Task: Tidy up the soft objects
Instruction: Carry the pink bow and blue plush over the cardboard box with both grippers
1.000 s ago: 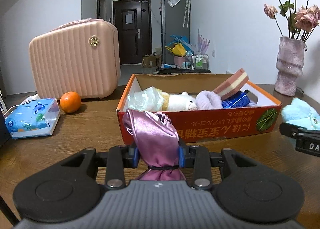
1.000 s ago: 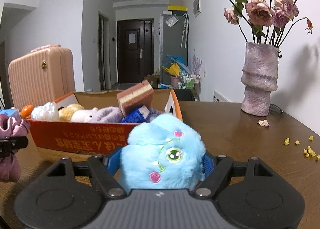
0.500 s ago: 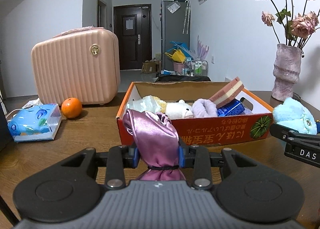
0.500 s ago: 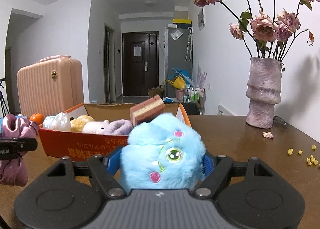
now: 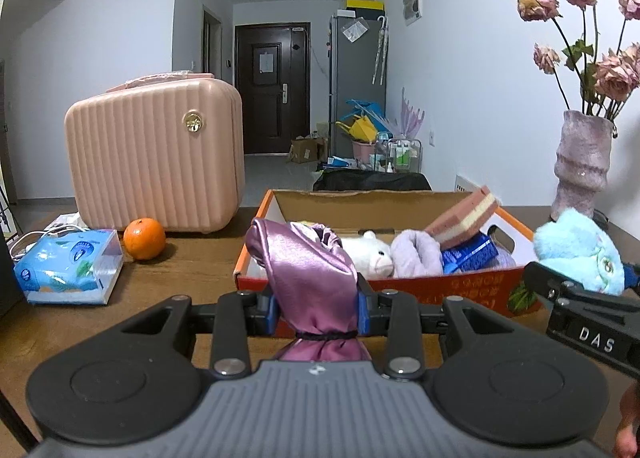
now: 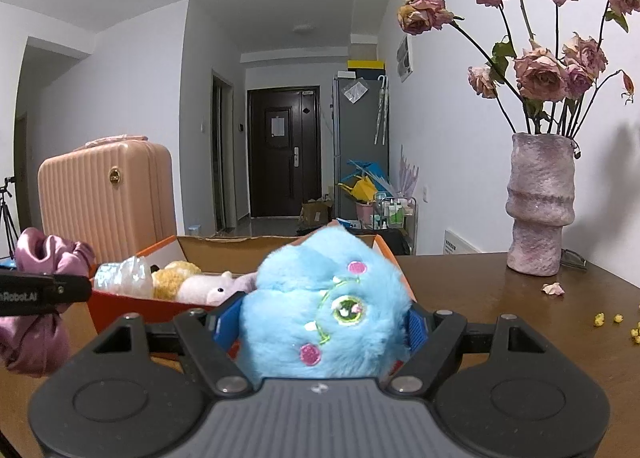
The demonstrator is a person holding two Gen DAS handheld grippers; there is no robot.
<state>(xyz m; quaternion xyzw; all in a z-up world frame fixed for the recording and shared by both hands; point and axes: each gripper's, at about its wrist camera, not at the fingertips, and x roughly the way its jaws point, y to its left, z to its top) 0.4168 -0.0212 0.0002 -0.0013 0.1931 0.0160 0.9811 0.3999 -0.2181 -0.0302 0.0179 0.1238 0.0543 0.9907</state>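
Left wrist view: the left hand-held gripper (image 5: 316, 310) pinches a purple satin pouch (image 5: 310, 278) before the orange box (image 5: 460, 286); the right hand-held gripper (image 6: 320, 322) clamps a blue plush toy (image 6: 324, 310).

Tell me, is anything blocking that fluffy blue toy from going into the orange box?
Nothing visible. The blue plush toy, held in the right gripper, sits just before the box's near wall; only that low wall must be cleared.

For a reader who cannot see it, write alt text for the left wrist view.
The left gripper is shut on a purple satin pouch in front of an orange cardboard box of soft toys on a wooden table. At right, the right gripper holds a blue plush toy.
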